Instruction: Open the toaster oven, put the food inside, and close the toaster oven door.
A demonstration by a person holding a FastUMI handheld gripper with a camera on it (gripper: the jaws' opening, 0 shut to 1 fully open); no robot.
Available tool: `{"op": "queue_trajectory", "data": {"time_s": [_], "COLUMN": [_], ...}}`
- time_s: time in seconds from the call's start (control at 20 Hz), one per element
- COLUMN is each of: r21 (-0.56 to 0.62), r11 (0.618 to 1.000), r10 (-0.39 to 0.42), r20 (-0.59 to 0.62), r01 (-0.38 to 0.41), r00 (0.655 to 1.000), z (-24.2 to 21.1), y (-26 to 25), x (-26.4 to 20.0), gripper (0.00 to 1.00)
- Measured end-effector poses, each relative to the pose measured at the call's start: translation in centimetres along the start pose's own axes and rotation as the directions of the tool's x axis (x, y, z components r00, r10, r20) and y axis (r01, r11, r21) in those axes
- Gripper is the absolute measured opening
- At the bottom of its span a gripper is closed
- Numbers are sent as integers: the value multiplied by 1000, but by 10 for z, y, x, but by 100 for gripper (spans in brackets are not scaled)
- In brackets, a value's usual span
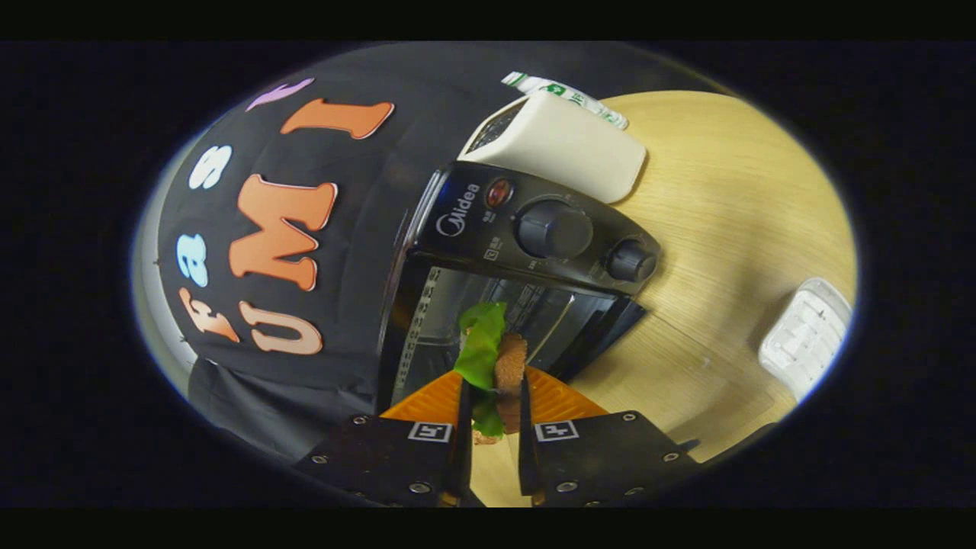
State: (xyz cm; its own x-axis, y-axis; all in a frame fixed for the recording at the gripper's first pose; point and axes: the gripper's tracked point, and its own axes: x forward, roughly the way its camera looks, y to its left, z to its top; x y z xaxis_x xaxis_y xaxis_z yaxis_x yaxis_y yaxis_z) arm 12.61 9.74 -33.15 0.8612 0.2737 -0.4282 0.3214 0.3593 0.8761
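Gripping a small sandwich of green lettuce and brown patty (497, 358), the hand-held gripper (494, 400) has both fingers pressed against the food's flat sides and holds it on edge just in front of the toaster oven's mouth.

Left to right: the booth's black cloth wall hangs behind; next comes the black toaster oven (526, 252), tilted in this fisheye view, its dark glass door (587, 328) apparently swung open so the cavity shows beyond the food. Its control panel carries a red indicator light (498, 192) and two black round knobs (554, 228). A cream-coloured rounded box (568, 145) sits just beyond the oven, with a white and green packet (568, 95) behind it. Further right, on the pale wood-grain worktop (724, 229), lies a white ridged plastic tray (804, 335), well apart from the oven.

The food looks light and soft, with a floppy lettuce leaf that could slip or tear free. Pinching across the firmer patty layers, as the fingers do now, seems the safest hold; a harder squeeze would likely crush it. It is not yet inside the oven, and the door remains to be closed.
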Motion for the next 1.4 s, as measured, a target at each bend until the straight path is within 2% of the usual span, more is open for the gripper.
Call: {"op": "queue_trajectory", "data": {"time_s": [0.2,0.3,0.5,0.55,0.8,1.15,1.4], "r21": [68,84,98,103,119,127,85], "r11": [998,996,993,991,988,986,990], "r10": [-18,-28,-74,-82,-95,-102,-104], "r20": [41,38,19,8,-12,-34,-63], "r01": [15,25,72,81,96,106,109], "r00": [999,999,997,997,995,994,993], "z": [-3,-6,-14,-17,-24,-32,-44], "y": [0,0,-8,-10,-8,-15,-19], "x": [16,20,23,23,21,8,-25], "gripper": [25,30,47,60,98,98,99]}}
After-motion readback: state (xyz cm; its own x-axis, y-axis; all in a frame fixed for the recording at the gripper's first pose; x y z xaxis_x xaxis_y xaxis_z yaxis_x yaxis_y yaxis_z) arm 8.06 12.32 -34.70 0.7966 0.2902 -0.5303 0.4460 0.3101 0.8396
